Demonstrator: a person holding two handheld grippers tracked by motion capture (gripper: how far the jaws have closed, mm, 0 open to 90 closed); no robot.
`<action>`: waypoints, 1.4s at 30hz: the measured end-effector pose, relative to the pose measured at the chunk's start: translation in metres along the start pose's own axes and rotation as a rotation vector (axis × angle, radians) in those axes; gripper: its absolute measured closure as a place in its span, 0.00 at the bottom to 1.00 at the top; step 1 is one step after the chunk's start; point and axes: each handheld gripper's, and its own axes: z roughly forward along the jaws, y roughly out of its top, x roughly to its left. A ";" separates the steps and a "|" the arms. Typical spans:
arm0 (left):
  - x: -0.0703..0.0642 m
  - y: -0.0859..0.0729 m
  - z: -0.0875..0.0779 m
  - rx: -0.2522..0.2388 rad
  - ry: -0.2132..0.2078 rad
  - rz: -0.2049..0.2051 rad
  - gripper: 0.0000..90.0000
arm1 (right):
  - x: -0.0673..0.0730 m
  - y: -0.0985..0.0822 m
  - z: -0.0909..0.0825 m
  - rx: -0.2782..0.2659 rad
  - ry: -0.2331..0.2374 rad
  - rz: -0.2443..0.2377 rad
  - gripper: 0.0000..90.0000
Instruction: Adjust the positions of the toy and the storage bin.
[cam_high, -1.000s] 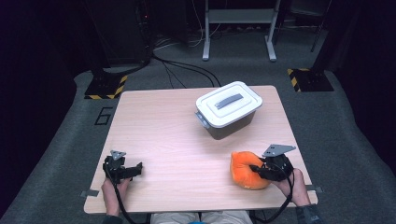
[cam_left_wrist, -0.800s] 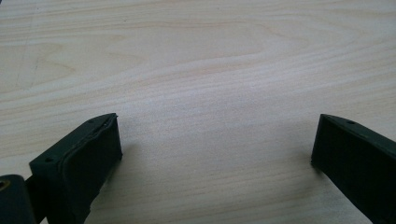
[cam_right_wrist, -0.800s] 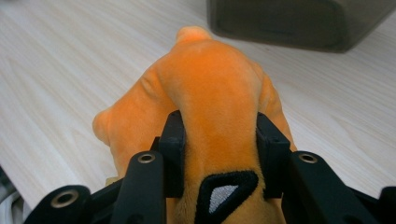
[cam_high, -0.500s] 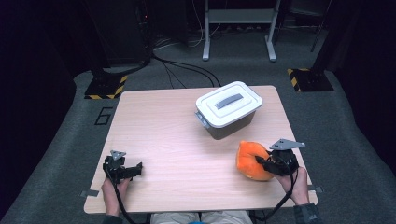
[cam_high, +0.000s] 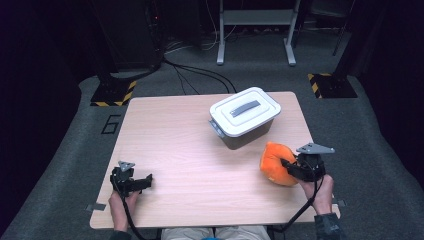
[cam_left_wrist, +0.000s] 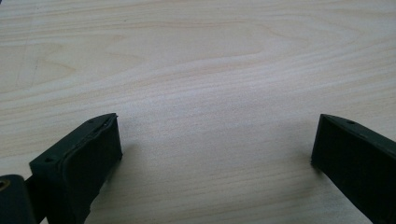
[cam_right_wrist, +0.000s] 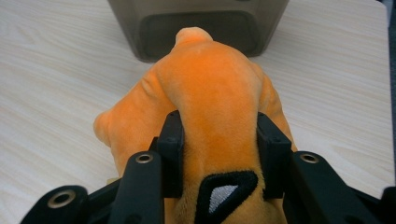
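The right gripper (cam_high: 292, 169) is clenched on an orange plush toy (cam_high: 274, 163) at the near right part of the tabletop (cam_high: 190, 150). In the right gripper view the two black jaws press into the toy's (cam_right_wrist: 210, 107) sides, one on each flank, and the soft body bulges up between and beyond them. In the high view the toy extends from the gripper toward the table's centre and lies just in front of a storage box (cam_high: 245, 117), near it but apart from it.

The toy is bright orange with a short, velvety pile. A small black embroidered patch with a grey-white centre (cam_right_wrist: 224, 191) sits on its near end, between the jaws. A rounded nub projects from its far end, and a lobe spreads toward the left of the right gripper view.

The box has a dark translucent body (cam_right_wrist: 201, 28) and a white lid with a grey handle (cam_high: 244, 108); the lid is on.

The left gripper (cam_high: 142, 181) is released at the near left part of the tabletop, well apart from the toy. In the left gripper view its jaws stand wide with bare wood (cam_left_wrist: 210, 93) between them.

Whether the toy touches the tabletop or is lifted just clear cannot be determined. The toy's underside and overall figure are hidden. The box top is cut off in the right gripper view.
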 end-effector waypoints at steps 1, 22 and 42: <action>0.000 0.000 0.000 0.003 -0.002 0.000 0.01 | -0.001 0.001 0.000 -0.003 -0.008 0.004 0.68; 0.000 0.000 0.000 0.001 0.001 0.000 0.01 | -0.019 0.007 0.007 -0.017 -0.129 0.090 0.67; 0.000 0.000 0.000 0.000 0.000 0.000 0.01 | -0.036 0.013 0.018 -0.029 -0.237 0.193 0.65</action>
